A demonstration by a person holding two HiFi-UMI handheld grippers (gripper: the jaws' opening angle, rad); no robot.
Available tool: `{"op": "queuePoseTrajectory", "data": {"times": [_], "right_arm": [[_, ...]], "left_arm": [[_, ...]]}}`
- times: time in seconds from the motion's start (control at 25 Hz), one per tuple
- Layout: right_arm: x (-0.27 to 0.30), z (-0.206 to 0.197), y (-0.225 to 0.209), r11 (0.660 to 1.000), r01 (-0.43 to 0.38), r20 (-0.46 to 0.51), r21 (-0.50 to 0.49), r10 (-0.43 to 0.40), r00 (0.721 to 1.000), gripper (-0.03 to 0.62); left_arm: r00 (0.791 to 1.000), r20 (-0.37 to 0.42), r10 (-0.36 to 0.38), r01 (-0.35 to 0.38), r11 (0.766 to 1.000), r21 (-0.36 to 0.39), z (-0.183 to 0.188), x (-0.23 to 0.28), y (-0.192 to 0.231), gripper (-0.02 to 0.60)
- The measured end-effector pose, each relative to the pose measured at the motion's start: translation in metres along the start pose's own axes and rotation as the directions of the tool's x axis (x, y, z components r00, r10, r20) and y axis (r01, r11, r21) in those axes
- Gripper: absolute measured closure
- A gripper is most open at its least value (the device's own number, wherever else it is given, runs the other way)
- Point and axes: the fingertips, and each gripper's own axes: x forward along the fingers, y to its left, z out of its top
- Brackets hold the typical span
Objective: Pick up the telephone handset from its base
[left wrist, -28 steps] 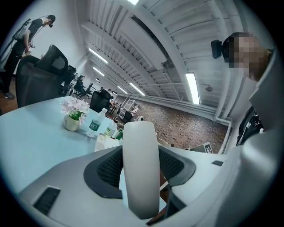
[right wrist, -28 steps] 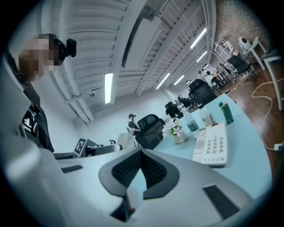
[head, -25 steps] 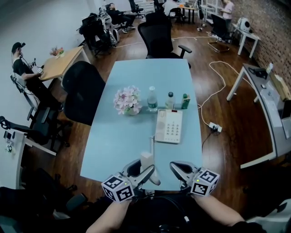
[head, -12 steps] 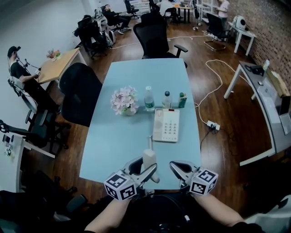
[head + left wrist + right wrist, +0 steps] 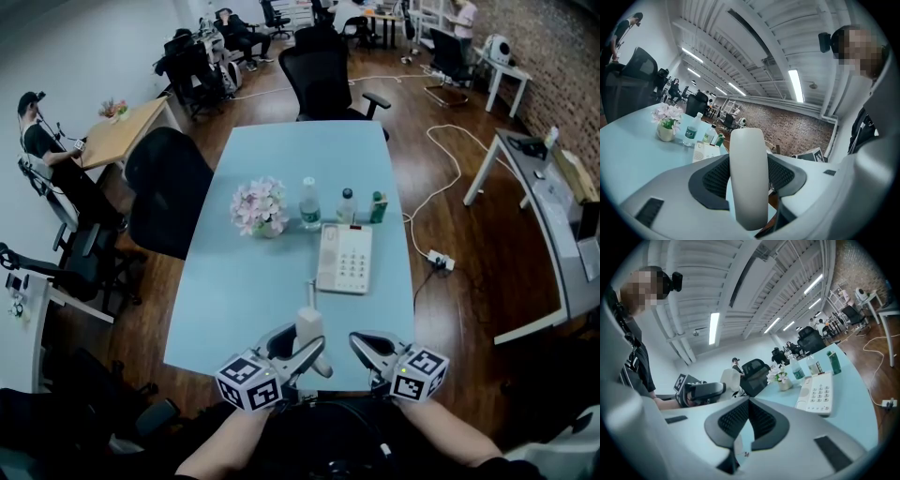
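The white telephone handset (image 5: 307, 328) is off its base, held near the table's front edge by my left gripper (image 5: 305, 351), which is shut on it. In the left gripper view the handset (image 5: 749, 178) stands upright between the dark pads (image 5: 715, 180). A thin cord (image 5: 312, 292) runs from it toward the white telephone base (image 5: 345, 259), which lies mid-table with its keypad showing; the base (image 5: 816, 393) also shows in the right gripper view. My right gripper (image 5: 362, 346) hovers to the handset's right, shut with nothing in it.
Behind the base stand a flower pot (image 5: 260, 208), two water bottles (image 5: 310, 205) and a green carton (image 5: 379, 207) on the light blue table (image 5: 244, 291). Black office chairs (image 5: 167, 187) sit at the table's left and far end. A white cable (image 5: 441, 178) trails on the floor at right.
The head view has shifted slightly. The handset stays clamped in my left gripper at about the same spot, and the right gripper has not moved.
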Motion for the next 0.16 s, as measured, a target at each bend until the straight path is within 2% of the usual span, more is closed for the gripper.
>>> {"op": "queuePoseTrajectory", "data": {"times": [0.16], "right_arm": [[-0.0004, 0.0004, -0.0007, 1.000, 0.000, -0.004, -0.001, 0.000, 1.000, 0.579]], "left_arm": [[1.000, 0.002, 0.014, -0.014, 1.000, 0.000, -0.0001, -0.0016, 0.0029, 0.342]]}}
